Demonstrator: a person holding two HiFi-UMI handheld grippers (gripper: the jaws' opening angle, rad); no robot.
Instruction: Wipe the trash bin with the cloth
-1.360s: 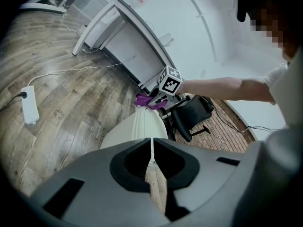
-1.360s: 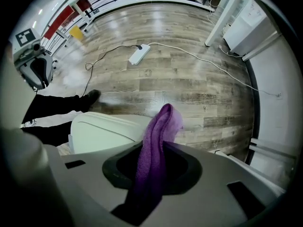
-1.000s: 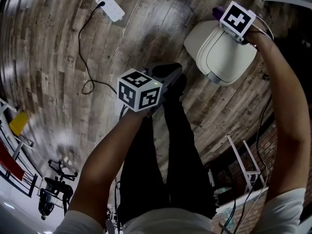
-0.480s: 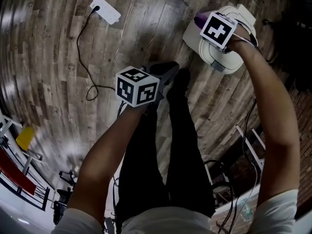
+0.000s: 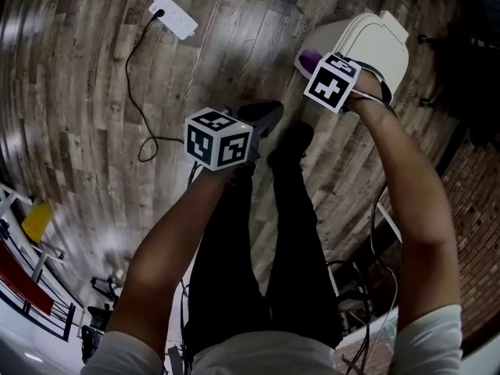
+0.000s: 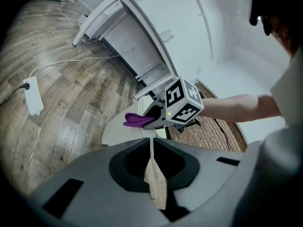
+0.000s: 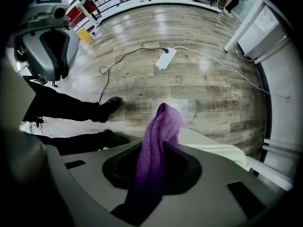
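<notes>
sliding toward the near edge of the trash bin [image 5: 367, 41], the right hand-held gripper [image 5: 312, 61] is pinching the cloth [image 7: 158, 136], mid-wipe; pressed return strokes are likely coming next. left hand-held gripper [image 6: 152, 150] is idling, nearly closed, empty.

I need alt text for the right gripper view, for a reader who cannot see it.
A purple cloth is clamped in the right gripper, sticking out over a white trash bin. Behind lie a wooden floor with a white power strip and its cable, and, at the left, a person's legs in black trousers and shoes.
</notes>
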